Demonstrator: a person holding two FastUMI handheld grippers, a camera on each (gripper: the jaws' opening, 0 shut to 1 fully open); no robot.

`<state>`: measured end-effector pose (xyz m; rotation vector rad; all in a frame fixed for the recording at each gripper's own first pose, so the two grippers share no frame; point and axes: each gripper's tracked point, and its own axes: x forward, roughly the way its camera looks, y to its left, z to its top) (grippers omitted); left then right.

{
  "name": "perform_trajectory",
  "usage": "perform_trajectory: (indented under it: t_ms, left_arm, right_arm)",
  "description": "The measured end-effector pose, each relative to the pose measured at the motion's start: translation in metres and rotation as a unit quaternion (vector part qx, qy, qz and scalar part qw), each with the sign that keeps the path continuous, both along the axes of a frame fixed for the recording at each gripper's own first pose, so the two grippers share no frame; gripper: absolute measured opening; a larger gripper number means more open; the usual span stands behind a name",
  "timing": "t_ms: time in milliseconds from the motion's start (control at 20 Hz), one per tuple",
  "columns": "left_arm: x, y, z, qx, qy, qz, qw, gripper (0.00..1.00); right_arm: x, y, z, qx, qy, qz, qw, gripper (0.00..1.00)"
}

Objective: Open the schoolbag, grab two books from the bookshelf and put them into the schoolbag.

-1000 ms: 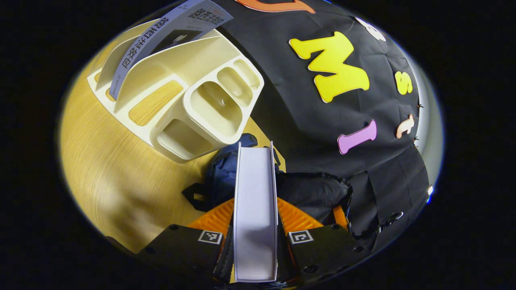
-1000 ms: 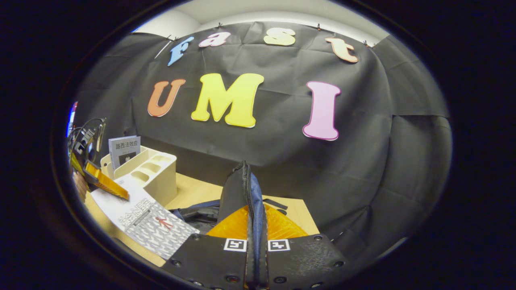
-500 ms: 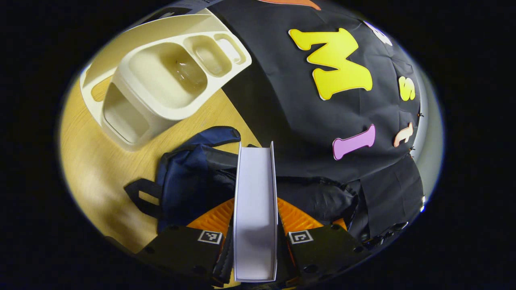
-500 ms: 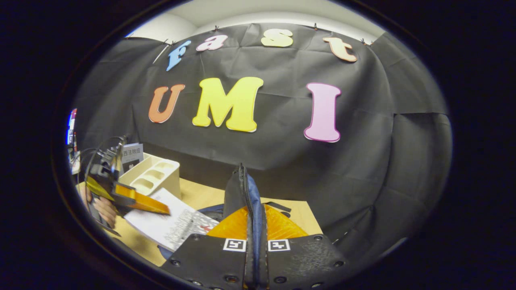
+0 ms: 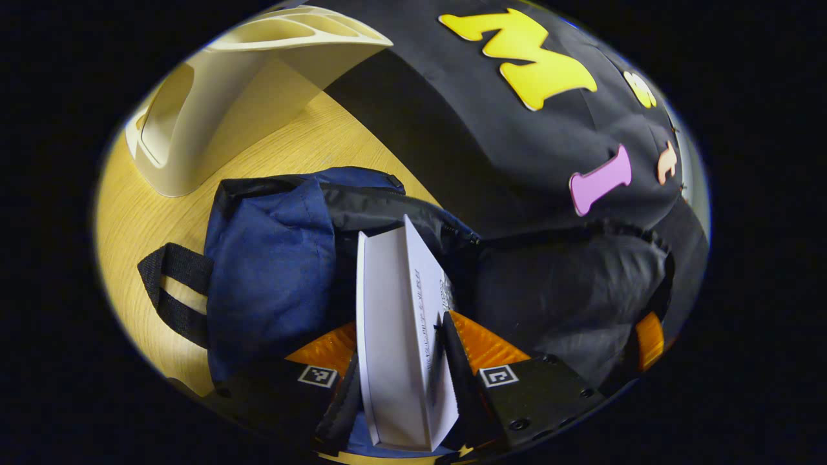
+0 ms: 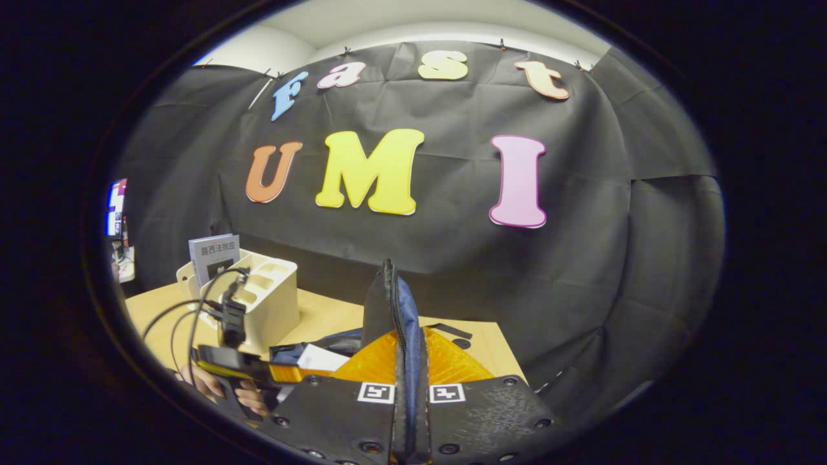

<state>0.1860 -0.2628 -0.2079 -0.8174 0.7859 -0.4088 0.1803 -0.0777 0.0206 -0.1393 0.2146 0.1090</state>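
Schoolbag (image 5: 271, 271) on wooden table (image 5: 148, 213); left claw (image 5: 400, 361) pinches book (image 5: 394, 336), right claw (image 6: 408, 387) pinches bag's flap (image 6: 394, 310).

We read "路西法效应" on the cover of the upright book (image 6: 214, 257) standing in the bookshelf (image 6: 268, 303). The white book (image 5: 397, 336) over the schoolbag (image 5: 271, 258) carried a line of print along its cover, too small for us to make out.

The navy schoolbag (image 5: 271, 258) lies open on the counter (image 5: 142, 219), its zipped edge (image 6: 400, 310) pulled upright. A white book (image 5: 394, 336) stands on edge, tilted, its far end inside the dark opening. The cream bookshelf (image 6: 265, 303) sits just beyond the bag, one grey-covered book (image 6: 213, 255) upright in it.
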Motion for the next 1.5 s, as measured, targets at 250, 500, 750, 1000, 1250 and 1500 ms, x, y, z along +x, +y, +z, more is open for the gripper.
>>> perform_trajectory:
  t_ms: [250,500,750,1000,1250,1500]
  left_arm:
    - [0.003,-0.019,-0.008,-0.005,0.039,0.018,0.999,0.76]
    - [0.016,-0.032,-0.007,0.024,0.030,0.017,0.999,0.72]
    - [0.015,-0.031,-0.010,0.066,0.016,-0.023,0.997,0.92]
    - [0.001,-0.008,-0.010,0.114,-0.016,-0.056,0.992,0.94]
    - [-0.006,0.044,0.003,0.142,-0.050,-0.024,0.988,0.94]
    - [-0.025,0.107,0.026,0.145,-0.121,0.006,0.982,0.94]
  right_arm:
    - [-0.002,0.000,-0.004,0.004,0.003,0.003,1.000,0.05]
    - [-0.003,0.002,-0.003,0.005,0.002,0.005,1.000,0.05]
    - [-0.003,0.000,-0.007,0.009,0.006,0.000,1.000,0.05]
    - [-0.001,-0.002,-0.015,0.000,0.010,-0.007,1.000,0.06]
    - [0.000,0.005,-0.024,-0.012,0.018,-0.008,1.000,0.09]
    - [0.002,0.014,-0.029,0.004,0.030,-0.010,0.999,0.06]
